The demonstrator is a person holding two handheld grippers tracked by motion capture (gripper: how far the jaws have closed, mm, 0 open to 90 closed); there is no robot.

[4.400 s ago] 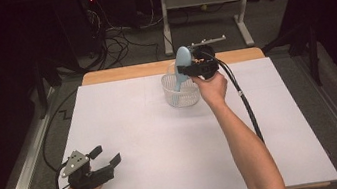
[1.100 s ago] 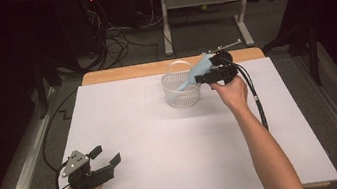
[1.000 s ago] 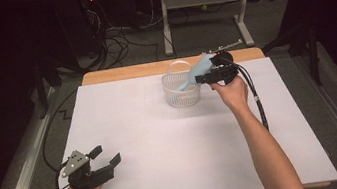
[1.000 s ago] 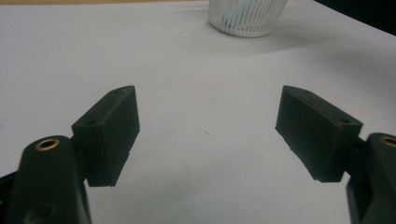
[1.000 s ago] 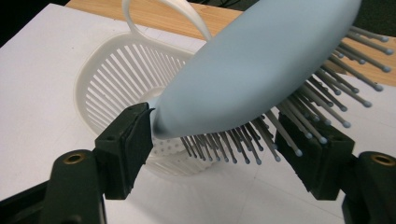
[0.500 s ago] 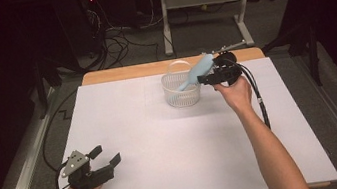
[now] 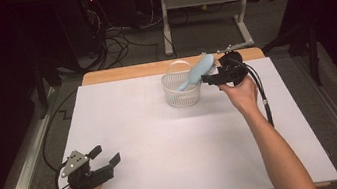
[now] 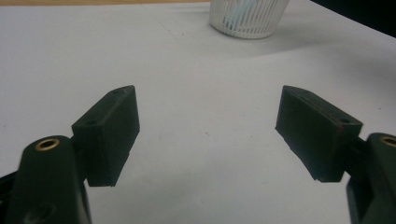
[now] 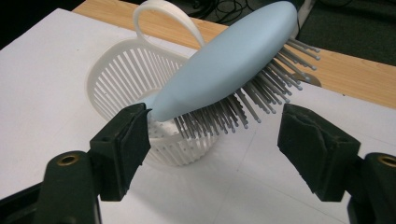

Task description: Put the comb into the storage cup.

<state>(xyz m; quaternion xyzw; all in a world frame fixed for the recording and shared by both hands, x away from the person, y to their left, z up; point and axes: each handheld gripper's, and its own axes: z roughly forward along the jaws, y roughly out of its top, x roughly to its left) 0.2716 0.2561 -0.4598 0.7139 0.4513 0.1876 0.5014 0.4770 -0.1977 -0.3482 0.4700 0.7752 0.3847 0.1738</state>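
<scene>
A light blue hairbrush (image 7: 197, 72) is leaning in a white slatted basket (image 7: 182, 91) near the far edge of the desk (image 7: 175, 154), its handle end down inside the basket and its broad head sticking up and out over the rim toward the right hand-held gripper (image 7: 212, 79). In the right gripper view the brush (image 9: 233, 60) is lying tilted across the basket (image 9: 140, 88) with its grey bristles facing down and toward the camera, and the right hand-held gripper (image 9: 212, 140) is standing spread, its jaws having just been opening a little; the left jaw is sitting just beside the narrow part of the brush while the right jaw is staying well clear of the bristles, so nothing is being pinched. The left hand-held gripper (image 7: 104, 159) is resting near the front left corner of the desk, well apart from the basket, with its jaws spread wide and only bare white surface between them, as the left gripper view (image 8: 205, 135) is showing, the basket (image 8: 247, 18) far off at the top
</scene>
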